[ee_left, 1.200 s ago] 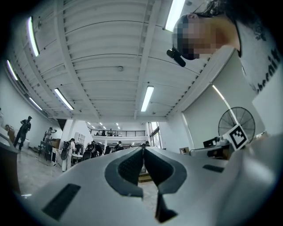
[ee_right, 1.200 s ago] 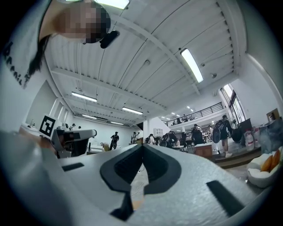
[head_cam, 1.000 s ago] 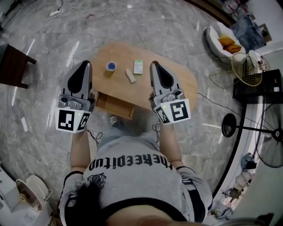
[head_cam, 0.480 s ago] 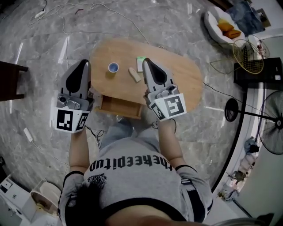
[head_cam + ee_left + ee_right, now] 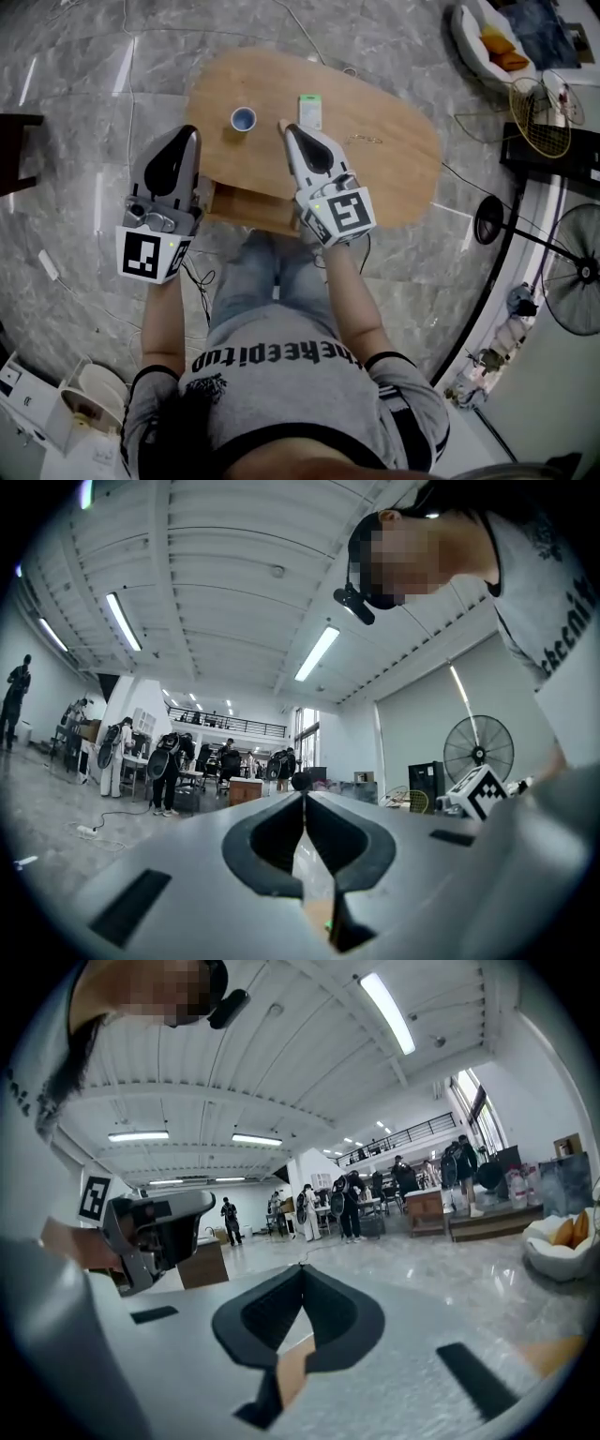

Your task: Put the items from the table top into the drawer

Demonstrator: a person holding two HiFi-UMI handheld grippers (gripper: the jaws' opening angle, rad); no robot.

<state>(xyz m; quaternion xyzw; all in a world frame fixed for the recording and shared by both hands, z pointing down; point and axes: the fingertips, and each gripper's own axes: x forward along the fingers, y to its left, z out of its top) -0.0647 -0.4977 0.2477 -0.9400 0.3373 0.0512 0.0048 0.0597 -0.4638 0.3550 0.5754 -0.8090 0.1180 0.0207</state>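
Grey marble floor [image 5: 84, 84], cables [image 5: 141, 28] trailing along the top of the head view. An oval wooden table [image 5: 389, 141] sits upper centre. Its drawer [image 5: 246, 208] is pulled open on the near edge, toward the person [image 5: 281, 375].

- The right gripper [image 5: 287, 129] has its jaws pressed together with nothing between them. In the right gripper view the tips meet in one seam, with only floor beyond.
- Its tip lies over the table at centre frame, right at a small wooden block [image 5: 280, 123]. The tip hides most of the block, so I cannot tell whether they touch.
- The left gripper [image 5: 185, 133] also has its jaws together and holds nothing. The left gripper view shows the same closed seam.
- Its tip sits at the table's left edge, left of the drawer, with its body over the floor.

Items still on the table top:
- A cup [image 5: 243, 119], blue inside, stands upright between the two tips, nearer the right one.
- A green-and-white box [image 5: 310, 110] lies flat just above and to the right of the right tip.
- The block, as noted.

Further out:
- A white chair [image 5: 469, 37] with orange cushions is in the upper right corner.
- A wire basket [image 5: 534, 103] stands just below the chair.
- A fan [image 5: 574, 291] is at the right edge.
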